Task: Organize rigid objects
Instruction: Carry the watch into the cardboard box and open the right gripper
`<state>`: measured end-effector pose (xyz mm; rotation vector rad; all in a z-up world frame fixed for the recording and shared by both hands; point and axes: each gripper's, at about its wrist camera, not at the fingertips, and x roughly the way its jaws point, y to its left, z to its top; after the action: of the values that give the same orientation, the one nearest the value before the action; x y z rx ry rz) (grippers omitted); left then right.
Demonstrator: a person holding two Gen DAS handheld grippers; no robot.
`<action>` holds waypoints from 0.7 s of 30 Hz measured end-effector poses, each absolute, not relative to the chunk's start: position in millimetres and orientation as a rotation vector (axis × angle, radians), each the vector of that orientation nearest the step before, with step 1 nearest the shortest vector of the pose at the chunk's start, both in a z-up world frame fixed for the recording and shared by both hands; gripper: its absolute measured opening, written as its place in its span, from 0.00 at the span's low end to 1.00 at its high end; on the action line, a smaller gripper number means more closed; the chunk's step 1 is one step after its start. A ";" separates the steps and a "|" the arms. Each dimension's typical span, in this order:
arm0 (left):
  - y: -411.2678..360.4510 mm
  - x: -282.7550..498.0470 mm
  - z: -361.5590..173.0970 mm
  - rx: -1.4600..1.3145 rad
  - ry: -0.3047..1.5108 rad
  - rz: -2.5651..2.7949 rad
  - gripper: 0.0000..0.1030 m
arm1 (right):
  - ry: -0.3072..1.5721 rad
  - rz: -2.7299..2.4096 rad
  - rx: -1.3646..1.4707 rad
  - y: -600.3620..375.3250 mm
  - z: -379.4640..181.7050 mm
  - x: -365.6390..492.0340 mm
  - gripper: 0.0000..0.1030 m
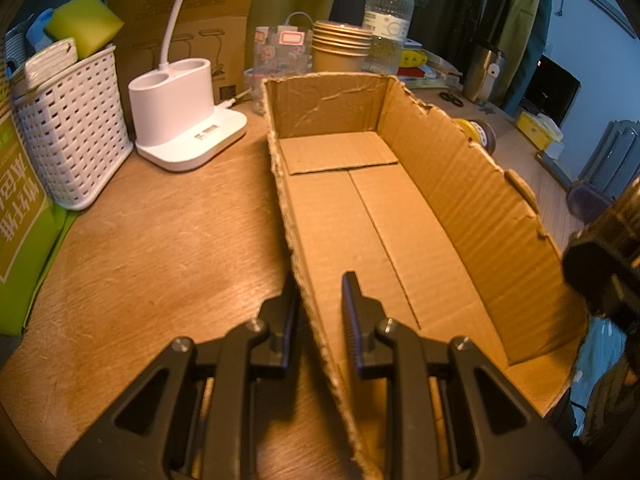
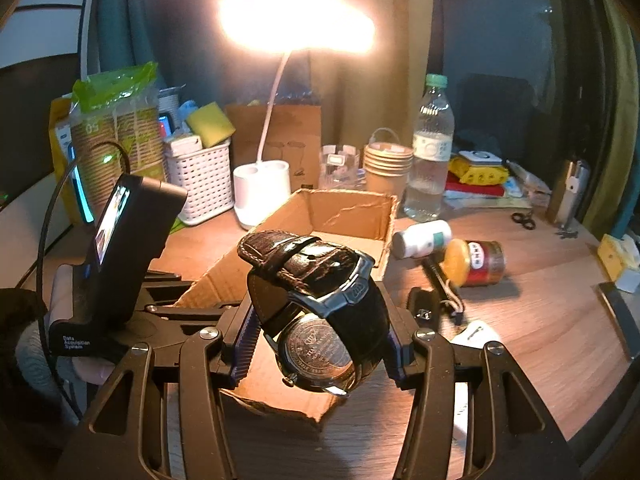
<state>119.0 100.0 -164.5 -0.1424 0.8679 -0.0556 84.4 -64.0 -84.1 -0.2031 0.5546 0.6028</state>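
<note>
while the watch hangs over the box's near end, the rest follows.
watch (image 2: 320, 304): clamped between the jaws of the right claw (image 2: 318, 348), case back facing the camera, strap looped upward.
box (image 1: 400, 216): open and bare inside, directly below and ahead of the watch; long axis runs away from both claws.
left claw (image 1: 320, 304): jaws straddle the box's left wall, a gap visible on the inner side; holding nothing else.
nearer arm: right, already above the opening.
surface: wooden desk (image 1: 160, 240), cluttered.
room: lamp (image 2: 262, 196) lit, jars (image 2: 476, 262) lying right of the box.
</note>
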 end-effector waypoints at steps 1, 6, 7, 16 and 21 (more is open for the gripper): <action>100.0 119.0 -164.5 -0.142 0.868 -0.056 0.22 | 0.562 0.609 -0.202 -62.6 -85.6 85.0 0.53; 100.2 118.9 -164.4 -0.143 0.868 -0.055 0.22 | 0.604 0.632 -0.210 -57.9 -93.1 86.6 0.54; 100.0 118.9 -164.4 -0.142 0.868 -0.055 0.22 | 0.615 0.638 -0.211 -56.6 -94.8 87.0 0.54; 98.8 119.2 -164.3 -0.142 0.865 -0.057 0.22 | 0.657 0.667 -0.216 -54.4 -98.4 88.0 0.68; 98.3 121.4 -167.8 -0.143 0.872 -0.052 0.22 | 0.641 0.666 -0.193 -60.7 -93.9 86.6 0.69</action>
<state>121.4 98.3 -167.8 -0.1434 0.8718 -0.0523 86.6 -60.7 -93.9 -0.1933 0.6406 0.6662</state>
